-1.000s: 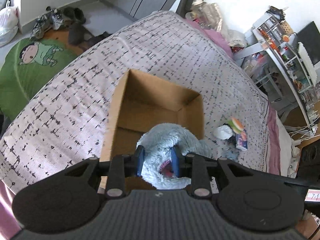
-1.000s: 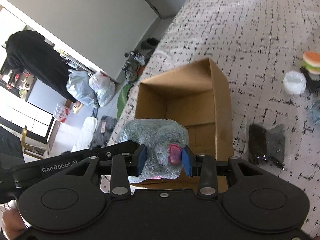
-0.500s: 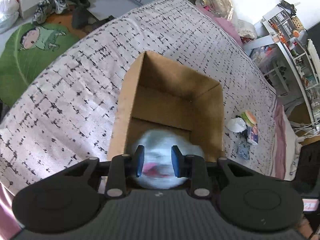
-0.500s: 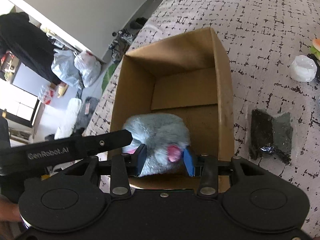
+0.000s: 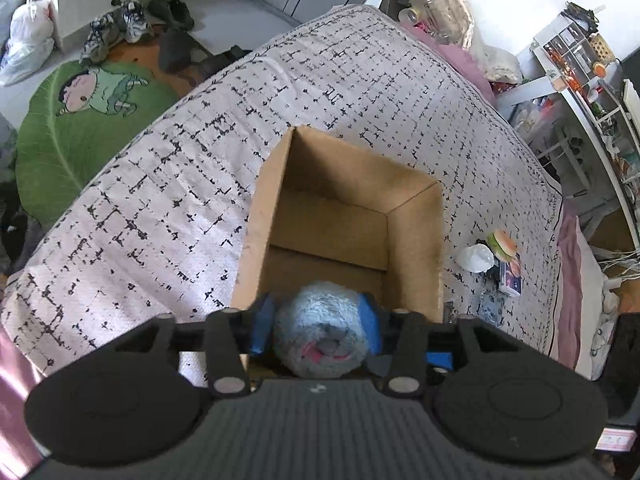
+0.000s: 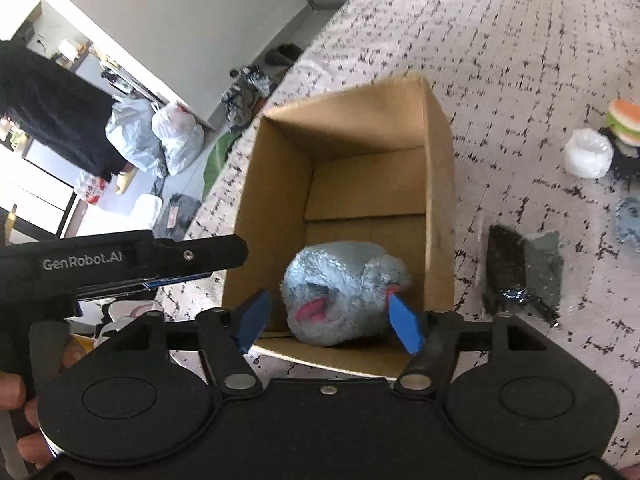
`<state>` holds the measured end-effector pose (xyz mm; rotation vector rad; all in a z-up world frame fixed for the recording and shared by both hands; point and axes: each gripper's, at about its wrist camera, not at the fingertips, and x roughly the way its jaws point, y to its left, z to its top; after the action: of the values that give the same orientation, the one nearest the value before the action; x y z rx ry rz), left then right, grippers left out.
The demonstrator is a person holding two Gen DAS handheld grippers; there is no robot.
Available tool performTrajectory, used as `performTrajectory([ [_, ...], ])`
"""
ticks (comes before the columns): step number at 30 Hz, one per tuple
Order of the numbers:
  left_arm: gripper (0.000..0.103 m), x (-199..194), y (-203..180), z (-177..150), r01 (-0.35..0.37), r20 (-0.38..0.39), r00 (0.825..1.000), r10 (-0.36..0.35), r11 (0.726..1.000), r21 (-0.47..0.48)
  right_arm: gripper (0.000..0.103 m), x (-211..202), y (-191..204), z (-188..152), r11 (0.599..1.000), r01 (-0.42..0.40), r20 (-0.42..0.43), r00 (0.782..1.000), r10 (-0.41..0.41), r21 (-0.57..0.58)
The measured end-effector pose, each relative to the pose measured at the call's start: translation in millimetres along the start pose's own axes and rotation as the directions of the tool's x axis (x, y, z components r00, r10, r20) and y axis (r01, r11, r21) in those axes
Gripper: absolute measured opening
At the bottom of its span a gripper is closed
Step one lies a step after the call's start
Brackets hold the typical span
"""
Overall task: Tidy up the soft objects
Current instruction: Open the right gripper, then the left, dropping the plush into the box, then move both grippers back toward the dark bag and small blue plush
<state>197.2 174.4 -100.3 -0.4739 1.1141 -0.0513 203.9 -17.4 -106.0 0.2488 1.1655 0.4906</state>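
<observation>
A fluffy light-blue plush toy with pink patches lies on the floor of an open cardboard box on the bed. My right gripper hovers just over the box's near wall. Its jaws are opening, and the blue pads stand either side of the toy without pressing it. In the left wrist view the plush toy shows between the pads of my left gripper, whose jaws are also opening. The right wrist view shows the left gripper's black finger above the box's left rim, apart from the toy.
On the patterned bedspread right of the box lie a black packet, a white lump, a burger toy and a blue scrap. A green rug and shoes are on the floor. A person in black stands far left.
Both grippers, shut on the plush toy above the box a second ago, lowered it inside. Both sets of jaws have spread, and the toy now rests on the box floor.
</observation>
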Motion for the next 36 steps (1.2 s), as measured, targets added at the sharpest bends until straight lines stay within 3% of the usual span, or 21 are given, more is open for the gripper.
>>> performTrajectory([
  [5, 0.077, -16.7, -11.8, -3.6, -0.038, 0.065, 0.997, 0.037, 0.999, 0.007, 0.079, -20.9, -1.8, -1.8, 0.998, 0.032, 0.060, 0.998, -0.029, -0.048],
  [11, 0.082, -28.8, -30.1, -8.4, -0.063, 0.107, 0.992, 0.060, 0.998, 0.026, 0.085, -40.9, -19.9, -7.7, 0.998, 0.048, 0.085, 0.995, -0.044, -0.039],
  [16, 0.083, -37.7, -49.9, -16.4, -0.101, 0.161, 0.983, 0.088, 0.992, 0.072, 0.097, -56.9, -36.9, -13.5, 0.999, 0.039, 0.113, 0.993, -0.038, -0.012],
  [21, 0.092, -40.2, -68.8, -24.1, -0.154, 0.193, 0.972, 0.132, 0.983, 0.101, 0.103, -71.7, -54.8, -18.2, 0.998, 0.057, 0.130, 0.990, -0.057, 0.007],
  [28, 0.101, -35.3, -96.6, -33.1, -0.151, 0.182, 0.976, 0.123, 0.977, 0.150, 0.103, -92.8, -80.9, -21.1, 0.996, 0.083, 0.154, 0.984, -0.087, 0.030],
  [36, 0.102, -26.9, -128.1, -41.4, -0.151, 0.180, 0.977, 0.116, 0.970, 0.192, 0.103, -112.3, -113.1, -21.8, 0.991, 0.114, 0.175, 0.977, -0.125, 0.068],
])
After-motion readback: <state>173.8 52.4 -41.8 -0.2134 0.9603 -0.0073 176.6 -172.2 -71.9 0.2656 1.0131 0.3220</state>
